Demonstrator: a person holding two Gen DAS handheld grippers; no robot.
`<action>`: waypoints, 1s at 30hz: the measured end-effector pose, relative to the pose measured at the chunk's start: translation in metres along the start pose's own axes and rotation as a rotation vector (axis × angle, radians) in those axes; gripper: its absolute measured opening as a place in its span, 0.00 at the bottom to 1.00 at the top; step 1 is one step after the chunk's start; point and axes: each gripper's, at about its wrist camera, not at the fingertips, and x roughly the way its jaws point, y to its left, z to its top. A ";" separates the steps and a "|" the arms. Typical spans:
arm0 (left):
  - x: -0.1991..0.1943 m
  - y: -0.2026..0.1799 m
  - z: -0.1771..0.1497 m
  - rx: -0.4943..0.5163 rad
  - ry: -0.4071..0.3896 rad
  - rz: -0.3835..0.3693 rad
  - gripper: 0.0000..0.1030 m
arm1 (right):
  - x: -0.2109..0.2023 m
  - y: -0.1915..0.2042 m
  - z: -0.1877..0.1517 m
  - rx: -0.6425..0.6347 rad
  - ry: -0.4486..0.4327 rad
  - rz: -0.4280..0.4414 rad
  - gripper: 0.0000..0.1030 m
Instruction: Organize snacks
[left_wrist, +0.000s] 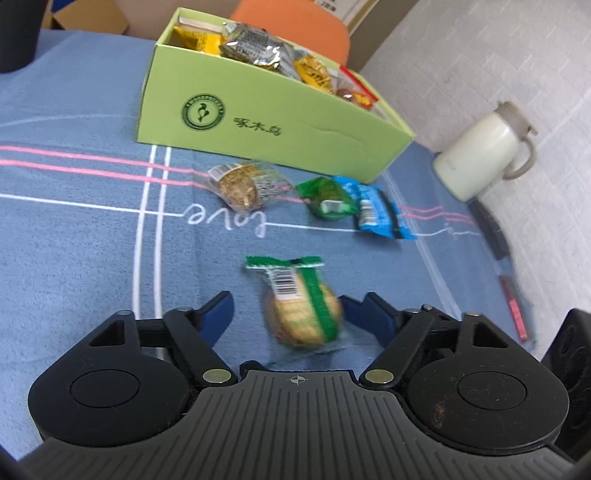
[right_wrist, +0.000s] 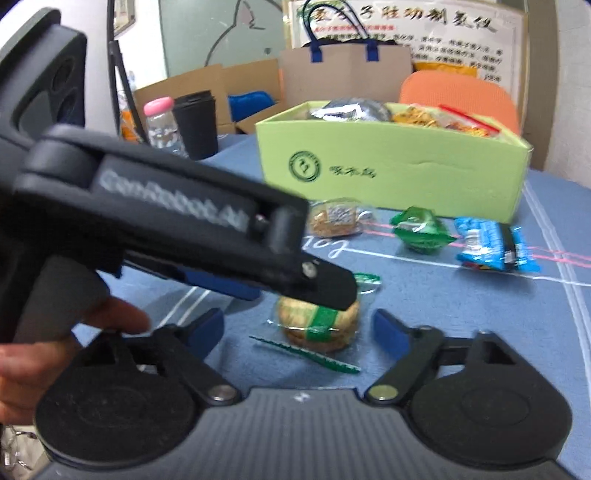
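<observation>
A round biscuit in a clear wrapper with a green band (left_wrist: 303, 317) lies on the blue tablecloth, blurred. My left gripper (left_wrist: 290, 310) is open around it; the right finger nearly touches the wrapper and a gap shows at the left finger. In the right wrist view the left gripper (right_wrist: 325, 291) reaches in from the left over the same biscuit (right_wrist: 317, 328). My right gripper (right_wrist: 297, 326) is open just in front of it, with nothing pressed. The light green box (left_wrist: 258, 122) behind holds several packets. A brown biscuit pack (left_wrist: 240, 182), a green packet (left_wrist: 327, 199) and a blue packet (left_wrist: 380, 212) lie before it.
A white lidded jug (left_wrist: 484, 147) stands on the floor at the right, past the table edge. A black cup (right_wrist: 195, 125) and a pink-capped bottle (right_wrist: 160, 125) stand at the table's far left. An orange chair (right_wrist: 458, 96) is behind the box. A hand (right_wrist: 55, 350) holds the left gripper.
</observation>
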 end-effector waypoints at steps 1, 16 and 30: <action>0.001 -0.001 -0.001 0.020 -0.009 0.006 0.50 | 0.000 0.002 -0.001 -0.014 -0.002 -0.006 0.73; -0.019 -0.042 0.085 0.135 -0.188 -0.032 0.12 | -0.010 -0.020 0.092 -0.103 -0.205 -0.123 0.64; -0.013 -0.041 0.175 0.150 -0.322 -0.020 0.59 | -0.002 -0.083 0.150 -0.090 -0.327 -0.179 0.91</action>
